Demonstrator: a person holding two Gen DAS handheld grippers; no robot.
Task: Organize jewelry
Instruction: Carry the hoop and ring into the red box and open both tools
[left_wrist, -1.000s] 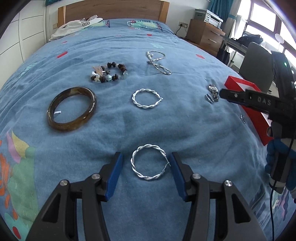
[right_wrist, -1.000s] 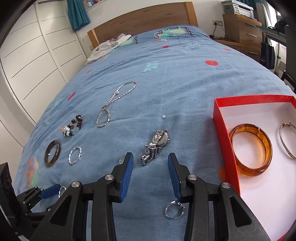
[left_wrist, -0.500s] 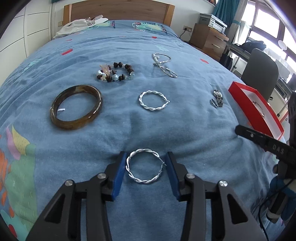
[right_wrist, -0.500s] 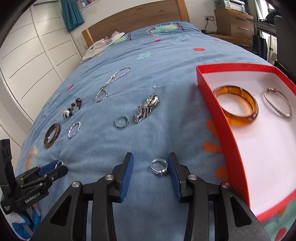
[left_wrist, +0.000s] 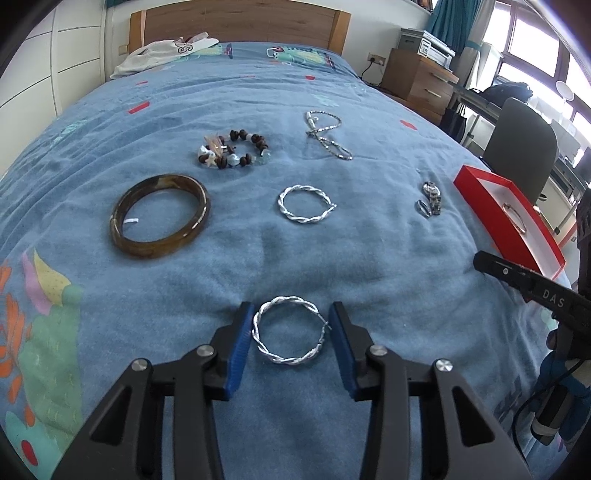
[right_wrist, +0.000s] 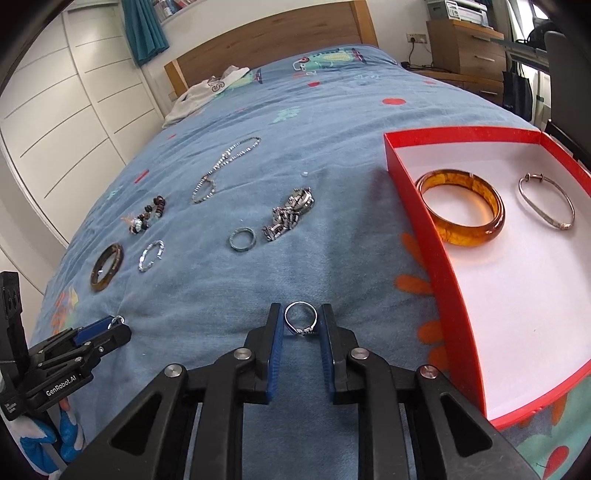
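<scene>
The left gripper (left_wrist: 291, 334) sat low on the blue bedspread (left_wrist: 258, 258) with a twisted silver hoop (left_wrist: 289, 329) lying flat between its blue pads; the left pad touched the hoop's rim while the right pad seemed a hair clear of it, though the view was too coarse to be sure; the right gripper (right_wrist: 301, 325) was closing its jaws round a small silver ring (right_wrist: 301, 318), which lay on the cover between the pads, both of them just beside it; to its right lay the red box (right_wrist: 424, 206), holding an amber bangle (right_wrist: 461, 212) and a thin metal bangle (right_wrist: 548, 206), apart from each other; farther out on the cover lay a dark ring (right_wrist: 242, 239) just beside a heap of silver links (right_wrist: 290, 214); beyond the left gripper were a second twisted hoop (left_wrist: 304, 204), a brown bangle (left_wrist: 159, 216), a beaded bracelet (left_wrist: 233, 149) and, farthest, a silver chain (left_wrist: 327, 134)
</scene>
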